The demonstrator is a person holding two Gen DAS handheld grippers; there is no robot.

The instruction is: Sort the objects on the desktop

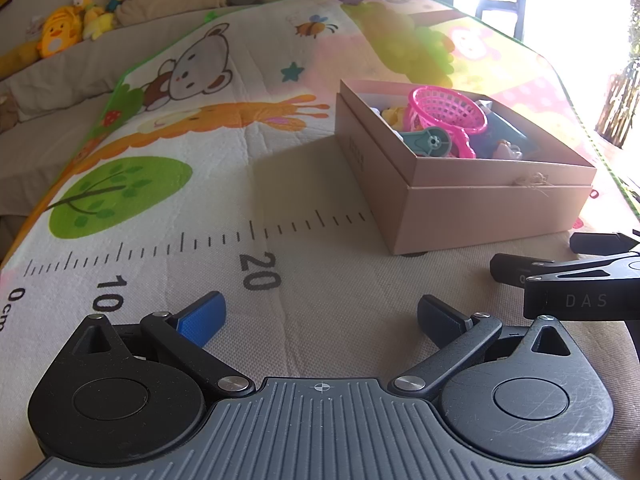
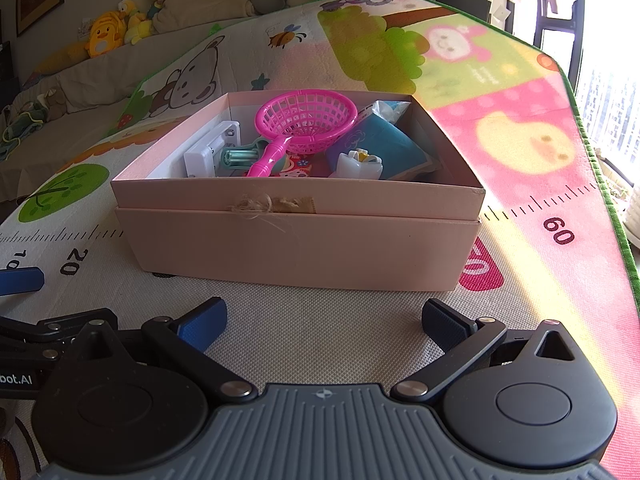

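A pink cardboard box (image 2: 304, 248) stands on the cartoon play mat; it also shows in the left wrist view (image 1: 496, 210). Inside lie a pink plastic strainer basket (image 2: 306, 122) with a handle, a blue pouch (image 2: 386, 146), a white flower toy (image 2: 360, 164), a white plastic piece (image 2: 212, 152) and a teal toy (image 2: 238, 158). In the left wrist view the pink basket (image 1: 448, 110) and teal toy (image 1: 428, 142) show too. My left gripper (image 1: 320, 318) is open and empty, low over the mat, left of the box. My right gripper (image 2: 324, 322) is open and empty, just in front of the box.
The play mat (image 1: 168, 216) has a printed ruler along its near side. The right gripper's body (image 1: 576, 280) shows at the right edge of the left wrist view. A sofa with plush toys (image 2: 106, 34) runs behind the mat. Bright windows lie at the right.
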